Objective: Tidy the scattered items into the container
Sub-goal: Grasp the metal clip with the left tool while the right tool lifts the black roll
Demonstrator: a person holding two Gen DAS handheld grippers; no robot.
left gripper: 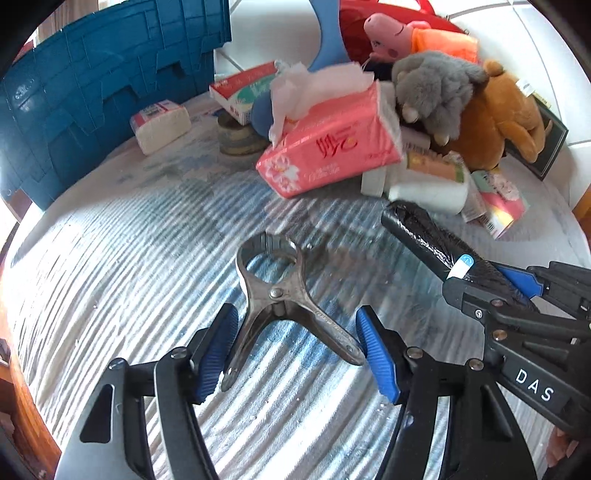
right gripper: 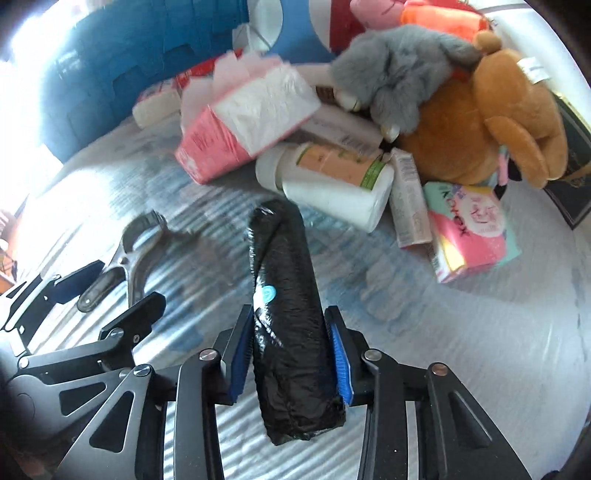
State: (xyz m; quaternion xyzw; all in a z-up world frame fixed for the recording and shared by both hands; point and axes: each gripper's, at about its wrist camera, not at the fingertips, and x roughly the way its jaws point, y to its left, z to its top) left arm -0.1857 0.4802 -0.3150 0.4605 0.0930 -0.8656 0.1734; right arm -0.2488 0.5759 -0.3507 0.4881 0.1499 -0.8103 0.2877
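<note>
Here, nearest the left wrist camera, the left gripper (left gripper: 295,350) is straddling a metal spring clamp (left gripper: 280,295) lying on the striped cloth (left gripper: 129,258). The blue pads (left gripper: 376,354) are touching the tips of its two splayed handles, so the jaws look closed on it (how firmly, I cannot tell). The clamp's long axis is running away from the gripper toward twelve o'clock, its ring-shaped mouth at the far end.

At three o'clock in that view, the right gripper (right gripper: 290,354) is gripping a black plastic-wrapped roll (right gripper: 288,314), probably bin bags, near its lower end. In the right wrist view the roll's long axis is pointing toward twelve o'clock, straight along the fingers, and both pads are pressing its sides. A small blue round sticker is sitting on the wrap; its print is too small to read. White letters "DAS" are showing on the right gripper's body.

Farther off, at twelve to two o'clock, a pile is lying: a pink tissue pack (left gripper: 328,147) with red Chinese characters, a white bottle (right gripper: 332,184), a "KOTEX" packet (right gripper: 469,229), a grey plush (left gripper: 436,88), a brown plush (left gripper: 498,114) and a pink pig toy (left gripper: 391,33).

Farthest, at ten o'clock, the blue container (left gripper: 92,99) is standing; the left hand looks the nearer to it.
</note>
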